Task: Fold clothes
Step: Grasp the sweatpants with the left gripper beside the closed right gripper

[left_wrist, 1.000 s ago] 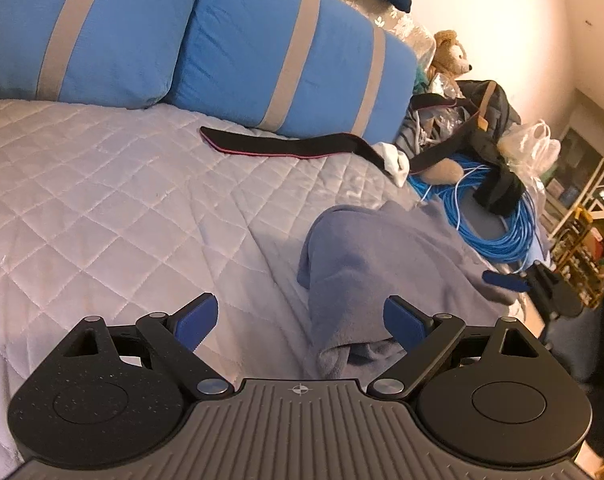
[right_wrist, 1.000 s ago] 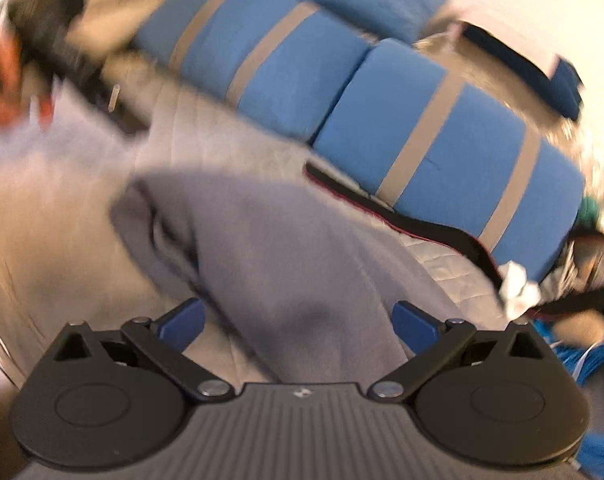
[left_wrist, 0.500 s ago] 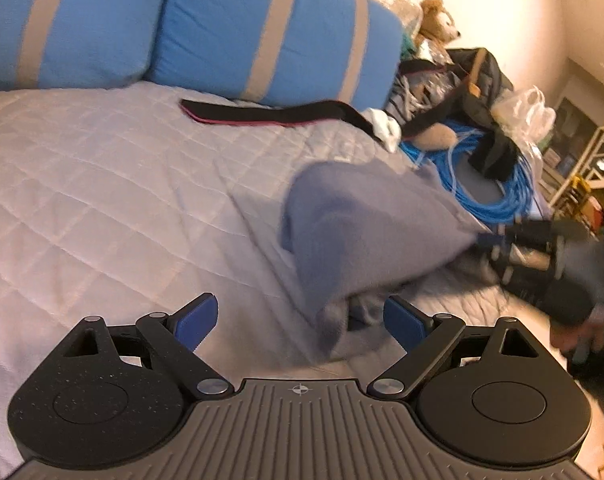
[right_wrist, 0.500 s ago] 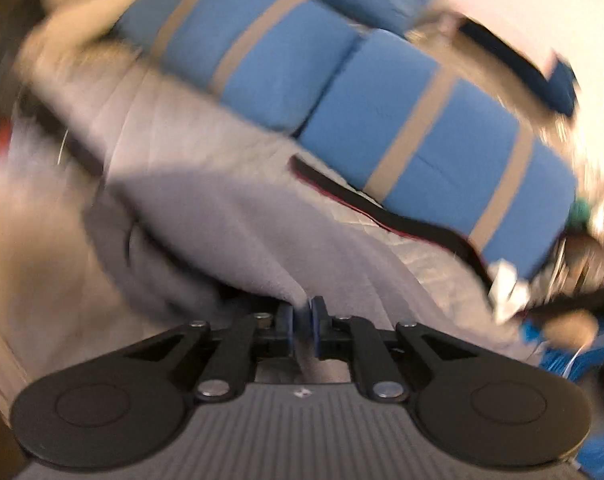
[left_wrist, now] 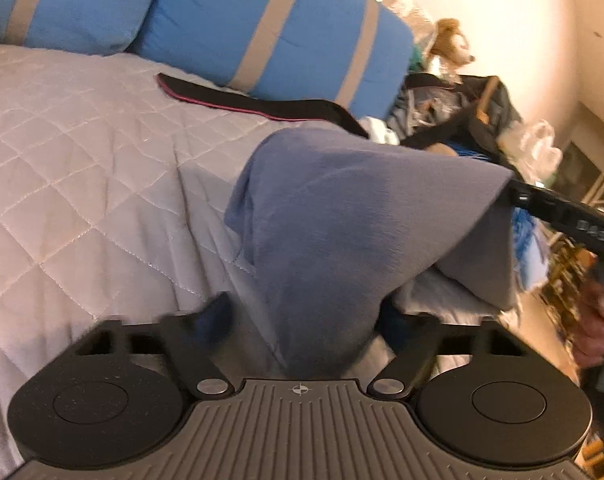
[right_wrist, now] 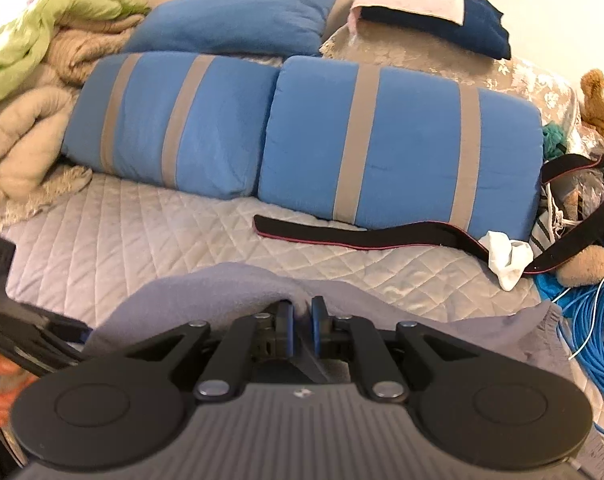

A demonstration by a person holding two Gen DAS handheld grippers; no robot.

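A grey-blue garment (left_wrist: pixel 342 216) is lifted off the quilted bed (left_wrist: pixel 82 160) and stretched between my two grippers. My right gripper (right_wrist: pixel 301 324) is shut on the garment's upper edge (right_wrist: pixel 238 280); it also shows in the left wrist view (left_wrist: pixel 514 190) holding the cloth's far corner. My left gripper (left_wrist: pixel 306 320) has its fingers partly closed around a hanging fold of the garment; the blue pads are blurred and half hidden by cloth. The left gripper shows at the left edge of the right wrist view (right_wrist: pixel 26 332).
Two blue striped pillows (right_wrist: pixel 382 140) lie along the back of the bed. A black strap (right_wrist: pixel 362 234) lies in front of them. Blue cable coils (right_wrist: pixel 594 320), a teddy bear (right_wrist: pixel 602 100), a bag (left_wrist: pixel 462 108) and piled blankets (right_wrist: pixel 30 80) crowd the edges.
My right gripper shut on the garment's edge and lifted it up. My left gripper moved onto the hanging fold and its fingers have closed in from wide open.
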